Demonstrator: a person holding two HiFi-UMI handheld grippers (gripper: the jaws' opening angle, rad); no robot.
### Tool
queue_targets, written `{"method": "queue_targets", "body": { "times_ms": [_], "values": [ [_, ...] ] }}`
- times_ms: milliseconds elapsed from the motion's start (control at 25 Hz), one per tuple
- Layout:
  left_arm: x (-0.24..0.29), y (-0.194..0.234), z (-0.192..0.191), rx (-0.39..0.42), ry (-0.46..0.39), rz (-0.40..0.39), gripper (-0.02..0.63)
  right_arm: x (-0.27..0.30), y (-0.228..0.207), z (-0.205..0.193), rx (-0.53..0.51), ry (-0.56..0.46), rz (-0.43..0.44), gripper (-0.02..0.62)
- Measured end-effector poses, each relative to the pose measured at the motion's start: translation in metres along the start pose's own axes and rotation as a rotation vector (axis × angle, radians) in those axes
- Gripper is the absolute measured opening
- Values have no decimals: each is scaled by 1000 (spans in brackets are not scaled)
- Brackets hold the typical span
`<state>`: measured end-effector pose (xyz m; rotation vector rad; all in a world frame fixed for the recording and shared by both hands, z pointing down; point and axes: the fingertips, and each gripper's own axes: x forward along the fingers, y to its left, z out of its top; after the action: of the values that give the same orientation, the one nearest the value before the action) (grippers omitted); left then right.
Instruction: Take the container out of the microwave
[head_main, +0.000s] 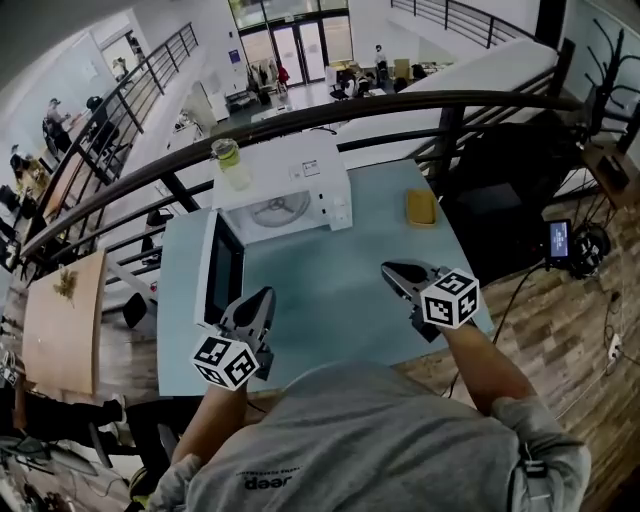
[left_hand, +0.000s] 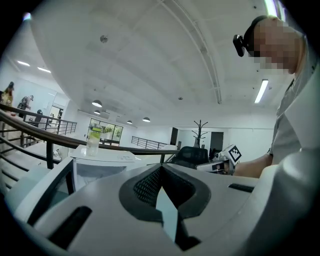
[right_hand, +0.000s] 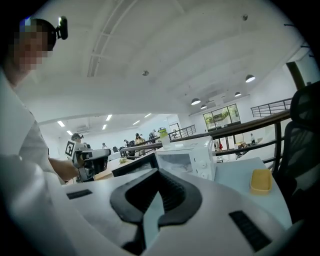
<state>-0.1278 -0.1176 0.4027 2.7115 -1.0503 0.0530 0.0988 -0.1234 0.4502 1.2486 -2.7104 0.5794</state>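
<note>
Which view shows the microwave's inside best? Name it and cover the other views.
Head view: it looks straight into the open microwave and shows the round turntable with nothing on it. The left gripper view catches only a pale slice of the inside past the door; the right gripper view sees it obliquely, without detail.

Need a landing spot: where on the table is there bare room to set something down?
Widest bare patch: the table in front of the microwave, between its open door and the yellow block. A smaller strip lies right of the microwave, behind the block. The door crowds the left side; a jar takes the microwave's top.
</note>
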Motion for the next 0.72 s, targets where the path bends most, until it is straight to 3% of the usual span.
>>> {"method": "queue_targets", "body": {
  "times_ms": [280,720],
  "values": [
    [-21,32,-2,-32,-41,26,8,21,15,4,-8,8,1,15],
    [-11,27,-11,-74,-60,68,8,23,-7,-3,-5,41,33,15]
  ]
}}
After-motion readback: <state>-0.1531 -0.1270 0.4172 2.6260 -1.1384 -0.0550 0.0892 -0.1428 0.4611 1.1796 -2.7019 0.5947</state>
